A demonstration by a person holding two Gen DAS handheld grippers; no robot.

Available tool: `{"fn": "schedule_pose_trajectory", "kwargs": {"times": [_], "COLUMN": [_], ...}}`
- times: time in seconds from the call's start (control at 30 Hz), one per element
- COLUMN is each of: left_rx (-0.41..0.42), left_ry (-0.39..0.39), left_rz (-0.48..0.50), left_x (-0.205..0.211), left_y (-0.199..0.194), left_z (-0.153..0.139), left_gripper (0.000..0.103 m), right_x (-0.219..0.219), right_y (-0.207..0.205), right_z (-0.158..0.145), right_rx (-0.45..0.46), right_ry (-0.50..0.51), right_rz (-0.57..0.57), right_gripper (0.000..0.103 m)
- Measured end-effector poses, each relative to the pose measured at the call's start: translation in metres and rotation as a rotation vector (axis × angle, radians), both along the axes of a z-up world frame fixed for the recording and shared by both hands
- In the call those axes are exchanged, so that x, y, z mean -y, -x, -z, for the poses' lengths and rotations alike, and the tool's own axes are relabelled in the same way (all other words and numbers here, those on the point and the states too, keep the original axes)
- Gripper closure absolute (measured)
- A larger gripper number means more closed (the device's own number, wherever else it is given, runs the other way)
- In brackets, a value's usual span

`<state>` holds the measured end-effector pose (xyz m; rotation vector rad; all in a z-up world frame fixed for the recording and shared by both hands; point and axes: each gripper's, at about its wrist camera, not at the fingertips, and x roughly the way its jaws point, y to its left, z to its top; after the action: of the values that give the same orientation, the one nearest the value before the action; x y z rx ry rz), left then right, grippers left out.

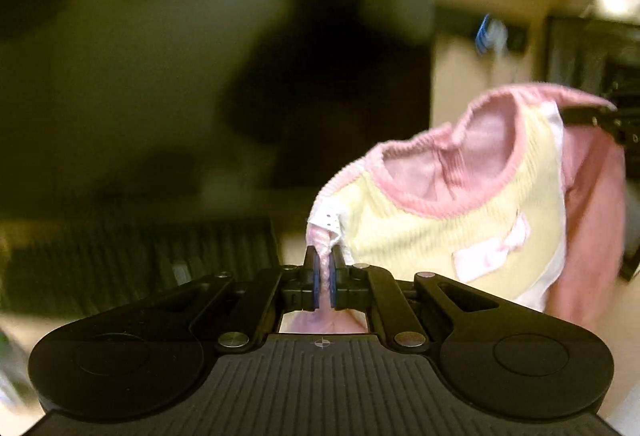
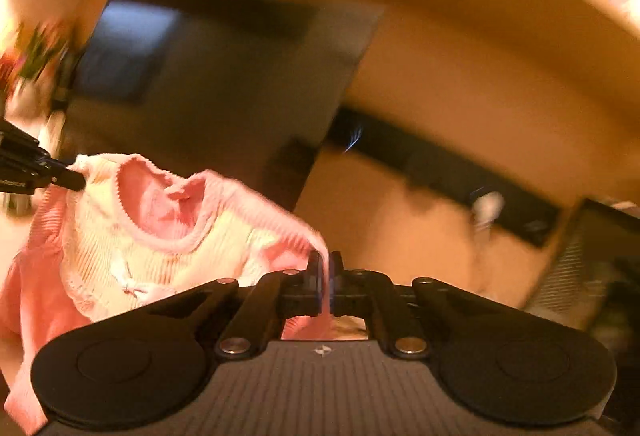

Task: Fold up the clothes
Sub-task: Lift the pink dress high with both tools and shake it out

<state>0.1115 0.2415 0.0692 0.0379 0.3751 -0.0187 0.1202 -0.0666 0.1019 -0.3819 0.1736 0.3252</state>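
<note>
Blurred room is swimming behind everything: tan walls, a dark panel or doorway, some black furniture I am not able to identify. No counter is showing clearly in either view, so I am not able to say what surface is lying below the work.

I am holding the garment [image 1: 472, 220] up in the air, a small knitted top with a pale yellow ribbed front, pink neckline trim and pink sleeves, a little pale bow [image 1: 496, 248] stitched on the chest.

My left tongs [image 1: 325, 276] are clamping a pinch of pink-and-white fabric at one shoulder; the blue pads are pressing on the cloth with almost no gap. My right tongs [image 2: 326, 278] are likewise closed on a pink strip at the other shoulder. Each view is also catching the opposite tongs at the picture edge, biting the far shoulder.

Relation that matters: the top is hanging between my two tongs, its shoulder line running from one to the other as the long axis, the neck opening [image 2: 160, 208] sagging in the middle and the body and sleeves drooping below. From the left tongs the garment is lying to the right; from the right tongs, to the left. Neither hand is nearer; both are already on it.

Judging: I am at the lift-and-spread stage, folding proper not yet begun. Next, I am thinking, comes laying it down flat, keeping the shoulder line taut so the body is not bunching.
</note>
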Motion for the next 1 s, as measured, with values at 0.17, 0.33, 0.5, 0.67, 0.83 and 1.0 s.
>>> {"fn": "schedule_pose_trajectory", "kwargs": {"times": [0.17,0.33,0.5,0.67,0.83,1.0], "left_rx": [0.203,0.232,0.11,0.006,-0.002,0.0], "left_ry": [-0.065,-0.148,-0.177,-0.135,-0.113,-0.15], "left_rz": [0.106,0.163,0.121,0.051,-0.012,-0.045], "left_x": [0.004,0.021,0.025,0.009,-0.002,-0.002], "left_y": [0.053,0.071,0.047,0.026,0.022,0.025], "left_z": [-0.076,-0.087,-0.045,-0.018,-0.024,-0.036], "left_gripper": [0.098,0.098,0.098,0.098,0.098,0.098], "right_x": [0.023,0.02,-0.032,-0.101,-0.157,-0.197], "right_y": [0.072,0.081,0.08,0.09,0.084,0.068], "right_z": [-0.047,-0.005,0.1,0.166,0.205,0.237], "right_rx": [0.143,-0.101,-0.396,-0.469,-0.455,-0.304], "right_ry": [-0.088,-0.128,-0.065,0.09,0.115,0.19], "right_rz": [0.129,0.044,-0.127,-0.345,-0.405,-0.316], "right_gripper": [0.103,0.083,0.043,0.035,0.035,0.078]}}
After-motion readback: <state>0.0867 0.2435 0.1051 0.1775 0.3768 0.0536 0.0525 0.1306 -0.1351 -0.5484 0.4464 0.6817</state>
